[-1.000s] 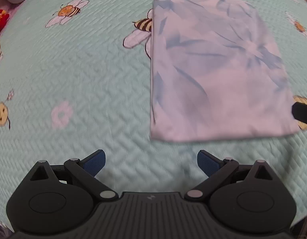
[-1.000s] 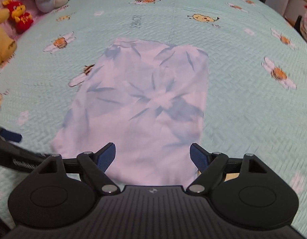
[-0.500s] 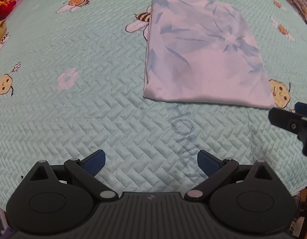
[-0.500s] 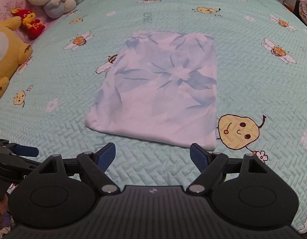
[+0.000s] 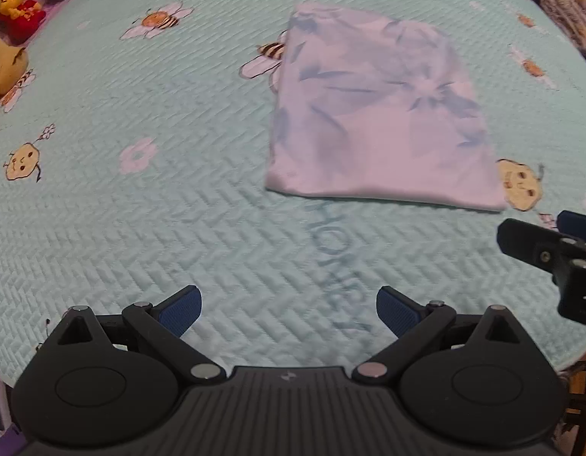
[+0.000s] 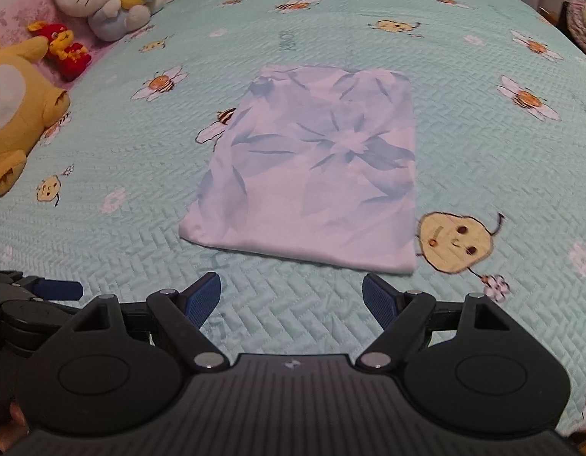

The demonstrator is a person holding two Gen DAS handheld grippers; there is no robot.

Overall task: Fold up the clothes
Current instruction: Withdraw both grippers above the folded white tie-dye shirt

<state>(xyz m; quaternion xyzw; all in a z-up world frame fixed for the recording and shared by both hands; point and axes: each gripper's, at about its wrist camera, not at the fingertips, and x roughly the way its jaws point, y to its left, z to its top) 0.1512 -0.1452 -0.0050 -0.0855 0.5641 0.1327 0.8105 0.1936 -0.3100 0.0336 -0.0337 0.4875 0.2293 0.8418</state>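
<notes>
Lying flat near the middle of the bed (image 6: 483,159), the folded cloth (image 6: 315,174) shows a pale lilac face with blue leaf prints, its near edge running straight across toward the foot of the bed. Both tools hang above the quilt short of that edge, well apart from the fabric: the left gripper (image 5: 287,309) with its jaws spread wide and empty, the right gripper (image 6: 291,296) likewise released and holding nothing. If another fold is meant, the thin fabric could slide on the quilted cover or bunch when a fingertip digs under one layer only, leaving a crooked edge; pinching the quilt along with the cloth is the other risk. No basket, box or drawer is in sight. Soft toys (image 6: 103,0) sit along the far left edge of the bed.
</notes>
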